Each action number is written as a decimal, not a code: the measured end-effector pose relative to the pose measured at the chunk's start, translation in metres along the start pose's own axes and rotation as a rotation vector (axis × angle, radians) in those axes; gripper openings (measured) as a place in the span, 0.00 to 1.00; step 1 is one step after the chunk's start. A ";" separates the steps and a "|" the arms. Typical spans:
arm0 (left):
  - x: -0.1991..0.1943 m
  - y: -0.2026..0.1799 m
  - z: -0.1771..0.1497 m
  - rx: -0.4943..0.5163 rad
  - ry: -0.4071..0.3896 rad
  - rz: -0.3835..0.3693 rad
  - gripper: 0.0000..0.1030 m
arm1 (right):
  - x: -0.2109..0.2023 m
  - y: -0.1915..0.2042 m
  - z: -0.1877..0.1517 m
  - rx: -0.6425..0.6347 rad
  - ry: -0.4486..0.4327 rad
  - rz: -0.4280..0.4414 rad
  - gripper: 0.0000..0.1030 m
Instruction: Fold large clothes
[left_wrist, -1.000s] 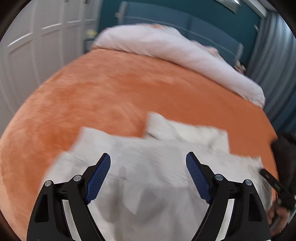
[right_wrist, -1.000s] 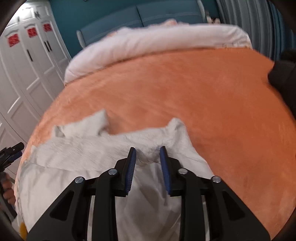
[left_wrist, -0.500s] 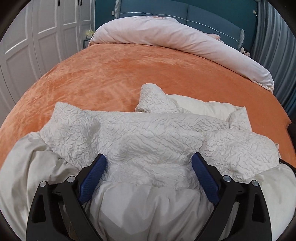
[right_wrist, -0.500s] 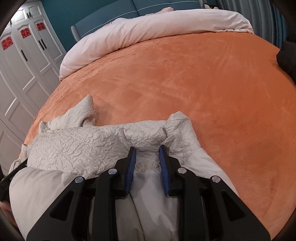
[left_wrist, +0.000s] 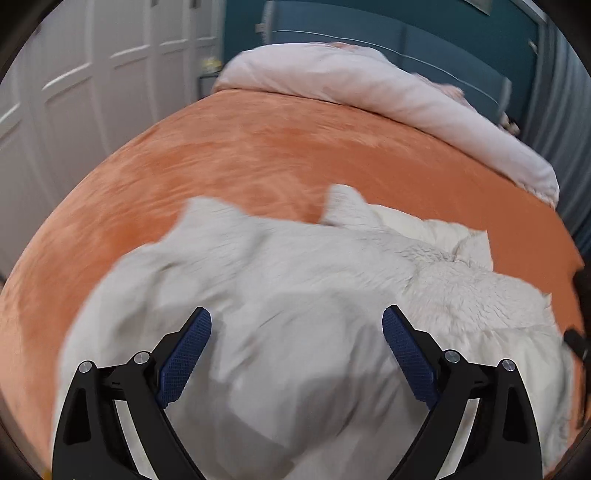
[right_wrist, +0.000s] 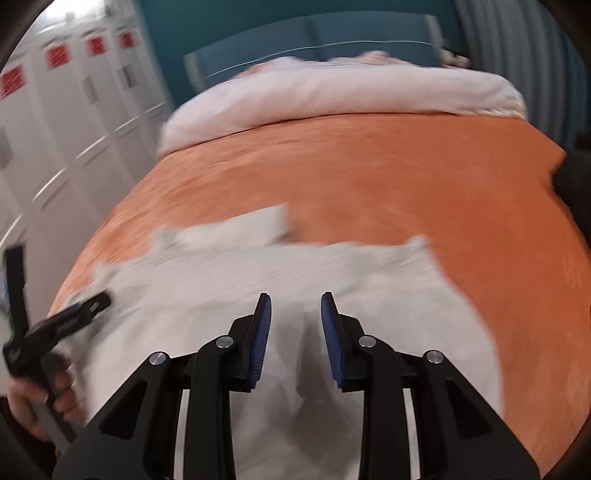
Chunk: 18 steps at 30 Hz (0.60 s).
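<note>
A large cream-white garment (left_wrist: 295, 280) lies crumpled on the near part of the orange bed cover (left_wrist: 258, 155). It has a crinkled outer side and a smooth lining, and both views are motion-blurred. My left gripper (left_wrist: 297, 317) hovers over its near part, open wide, with nothing between the pads. In the right wrist view the same garment (right_wrist: 388, 288) spreads under my right gripper (right_wrist: 295, 299). Its jaws are opening with a narrow gap, and the cloth lies below them, not pinched. The left gripper (right_wrist: 59, 275) shows at that view's left edge, in a hand (right_wrist: 40, 402).
A pale duvet (left_wrist: 369, 85) is rolled up at the head of the bed against a blue headboard (left_wrist: 406, 40). White wardrobe doors (left_wrist: 92, 85) run along the left and grey curtains (right_wrist: 517, 44) along the right. A dark object (right_wrist: 576, 184) lies at the bed's right edge.
Both grippers have drawn back from the garment, which looks farther off and blurred. The right gripper's gap has widened slightly and fabric no longer sits between its pads.
</note>
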<state>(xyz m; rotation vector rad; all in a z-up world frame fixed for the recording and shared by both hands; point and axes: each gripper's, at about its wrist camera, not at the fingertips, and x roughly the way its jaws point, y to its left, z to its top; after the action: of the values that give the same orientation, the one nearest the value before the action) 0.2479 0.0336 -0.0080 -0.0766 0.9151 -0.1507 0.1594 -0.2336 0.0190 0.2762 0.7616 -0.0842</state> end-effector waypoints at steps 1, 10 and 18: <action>-0.009 0.010 -0.002 -0.025 0.002 0.007 0.90 | -0.006 0.017 -0.004 -0.026 0.006 0.021 0.27; -0.063 0.099 -0.042 -0.150 0.059 0.110 0.90 | 0.025 0.117 -0.029 -0.167 0.139 0.065 0.27; -0.080 0.124 -0.073 -0.179 0.101 0.107 0.90 | 0.052 0.129 -0.058 -0.224 0.190 -0.032 0.27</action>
<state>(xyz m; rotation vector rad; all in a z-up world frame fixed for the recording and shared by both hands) 0.1542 0.1690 -0.0052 -0.1865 1.0303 0.0274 0.1806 -0.0927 -0.0291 0.0586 0.9561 -0.0027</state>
